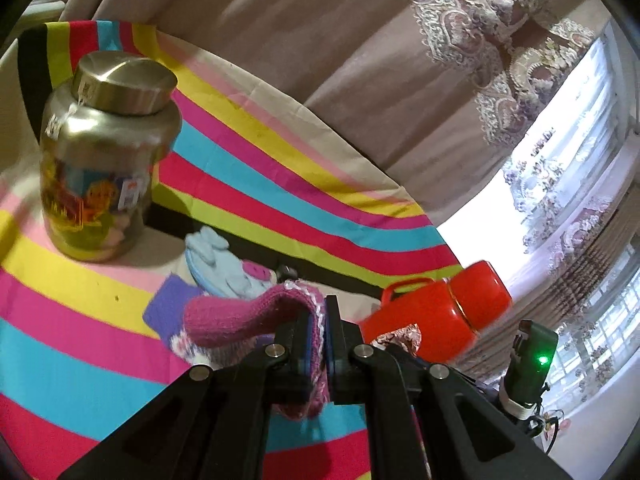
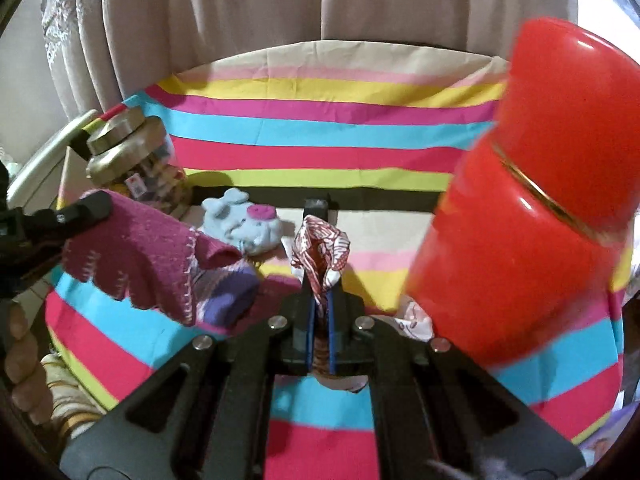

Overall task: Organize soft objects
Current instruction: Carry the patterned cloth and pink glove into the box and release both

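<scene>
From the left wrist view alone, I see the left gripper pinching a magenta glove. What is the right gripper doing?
Observer: The right gripper is shut on a red-and-white patterned cloth.
Operator: Is that cloth clear of the striped sheet?
Observer: Its top sticks up past the fingertips; the bottom hangs out of sight under the gripper, so I cannot tell.
Operator: How does the magenta glove hang?
Observer: In the right wrist view the glove dangles from the left gripper, fingers pointing down, above a purple sock.
Operator: Anything beside the left gripper?
Observer: A person's hand shows at that view's left edge.
</scene>
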A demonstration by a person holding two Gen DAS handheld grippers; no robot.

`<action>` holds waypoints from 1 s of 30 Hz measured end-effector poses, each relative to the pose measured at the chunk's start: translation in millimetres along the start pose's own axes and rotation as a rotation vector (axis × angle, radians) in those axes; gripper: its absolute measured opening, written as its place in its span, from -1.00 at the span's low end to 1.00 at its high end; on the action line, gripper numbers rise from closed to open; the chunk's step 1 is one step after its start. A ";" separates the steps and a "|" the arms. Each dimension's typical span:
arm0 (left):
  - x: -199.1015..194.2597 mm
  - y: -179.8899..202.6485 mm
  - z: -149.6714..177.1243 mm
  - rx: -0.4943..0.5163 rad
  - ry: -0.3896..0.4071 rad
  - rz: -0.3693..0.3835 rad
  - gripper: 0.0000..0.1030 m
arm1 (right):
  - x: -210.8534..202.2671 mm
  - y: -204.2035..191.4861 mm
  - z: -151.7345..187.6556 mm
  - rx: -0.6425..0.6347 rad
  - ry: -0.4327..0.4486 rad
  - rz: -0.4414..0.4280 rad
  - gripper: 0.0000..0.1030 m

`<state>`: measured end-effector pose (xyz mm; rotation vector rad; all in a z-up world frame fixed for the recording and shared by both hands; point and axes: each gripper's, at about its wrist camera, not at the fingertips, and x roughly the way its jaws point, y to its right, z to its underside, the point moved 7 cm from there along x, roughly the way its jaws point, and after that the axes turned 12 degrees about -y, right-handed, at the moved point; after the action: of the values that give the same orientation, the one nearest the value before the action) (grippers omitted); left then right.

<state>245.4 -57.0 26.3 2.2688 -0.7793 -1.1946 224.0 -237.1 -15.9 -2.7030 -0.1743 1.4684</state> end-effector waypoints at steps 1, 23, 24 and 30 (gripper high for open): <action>-0.5 2.0 3.6 0.001 -0.005 0.005 -0.90 | -3.7 1.0 5.5 0.007 -0.005 -0.010 -0.87; 6.4 120.6 98.1 0.180 -0.157 0.140 -0.90 | -107.1 110.7 108.3 0.172 0.009 0.026 -0.87; 8.1 128.7 102.2 0.192 -0.168 0.150 -0.90 | -113.8 122.4 115.3 0.188 0.008 0.038 -0.87; 22.5 182.4 136.5 0.273 -0.251 0.222 -0.90 | -139.8 176.6 151.4 0.275 -0.007 0.115 -0.87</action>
<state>91.7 -223.9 56.0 2.1882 -1.3257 -1.3490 33.9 -430.3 -0.9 -2.5224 0.1737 1.4110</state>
